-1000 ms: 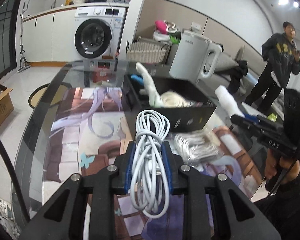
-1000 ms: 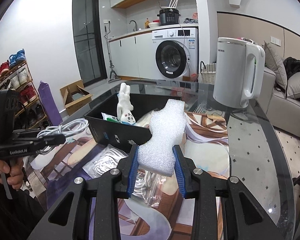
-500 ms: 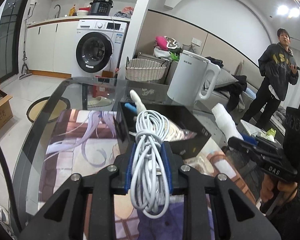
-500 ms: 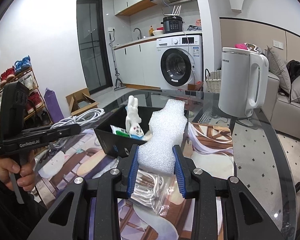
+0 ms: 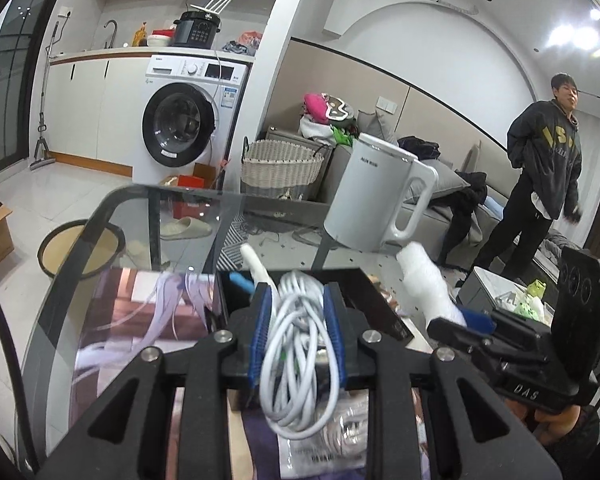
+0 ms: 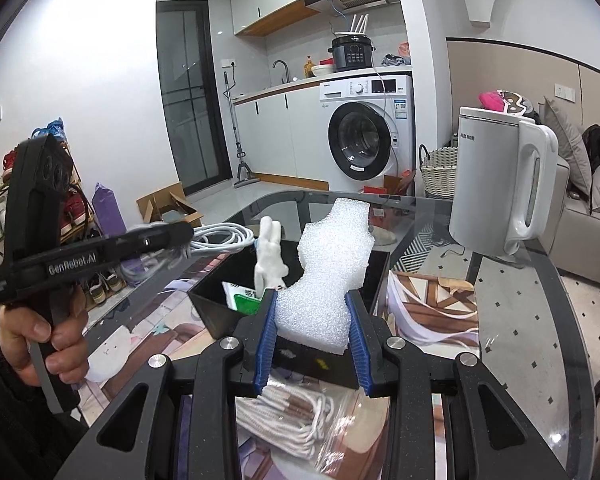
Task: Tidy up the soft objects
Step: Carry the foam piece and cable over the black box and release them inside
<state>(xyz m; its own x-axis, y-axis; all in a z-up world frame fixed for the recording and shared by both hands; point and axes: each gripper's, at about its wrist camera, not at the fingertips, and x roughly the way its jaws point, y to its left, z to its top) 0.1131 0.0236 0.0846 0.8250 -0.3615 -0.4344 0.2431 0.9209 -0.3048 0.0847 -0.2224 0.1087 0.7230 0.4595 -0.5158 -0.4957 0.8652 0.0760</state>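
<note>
My left gripper (image 5: 298, 336) grips white cable (image 5: 300, 356) | right gripper (image 6: 312, 336) grips foam (image 6: 332, 268) | black bin (image 6: 220, 312) at centre frame holds plush rabbit (image 6: 269, 256); both loads still to drop

White coiled cable (image 5: 300, 344), bundled, hangs above black box (image 6: 374, 268). White foam piece (image 6: 328, 280), upright, above box's near edge. White plush rabbit (image 6: 269, 258) stands inside box.
</note>
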